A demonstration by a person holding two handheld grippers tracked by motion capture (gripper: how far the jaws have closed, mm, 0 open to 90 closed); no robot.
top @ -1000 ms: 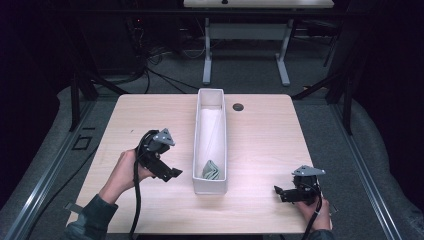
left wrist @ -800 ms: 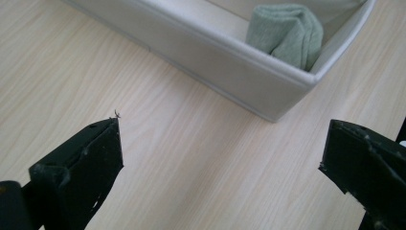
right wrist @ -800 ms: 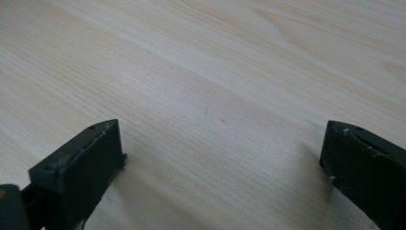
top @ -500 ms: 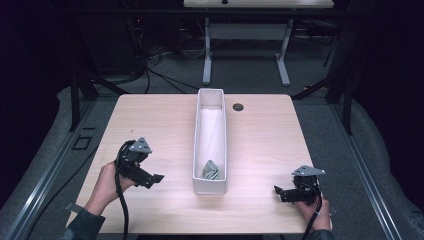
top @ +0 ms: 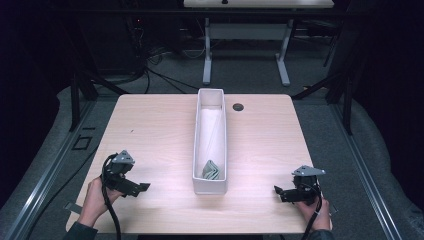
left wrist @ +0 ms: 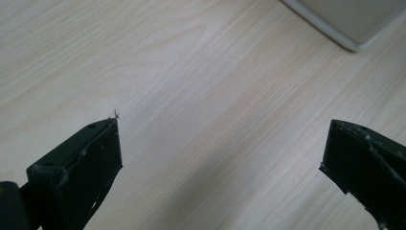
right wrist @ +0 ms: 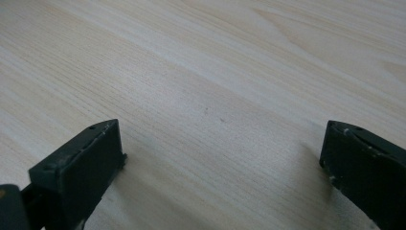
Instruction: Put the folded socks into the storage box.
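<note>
A long white bin (top: 210, 145) stands down the middle of the light wooden table (top: 160, 125), its short end toward the person, and a small folded grey-green cloth (top: 211, 170) lies inside it at that near end. The left tool (top: 142, 188) sits low over the table near the front left corner, well apart from the bin, its jaws pointing toward the bin's near end; in the left gripper view the left tool (left wrist: 220, 143) has its two black jaws spread wide with nothing but bare wood between them, and a rounded corner of the bin (left wrist: 349, 24) shows at the upper right. The right tool (top: 278, 191) rests near the front right corner, also well apart from the bin, held in a hand (top: 315, 210) at the table's edge — in the right gripper view the right tool (right wrist: 220, 143) likewise stands wide open and empty, close over the wood grain. A small dark round grommet (top: 238, 107) sits in the table just beside the bin's far end.
</note>
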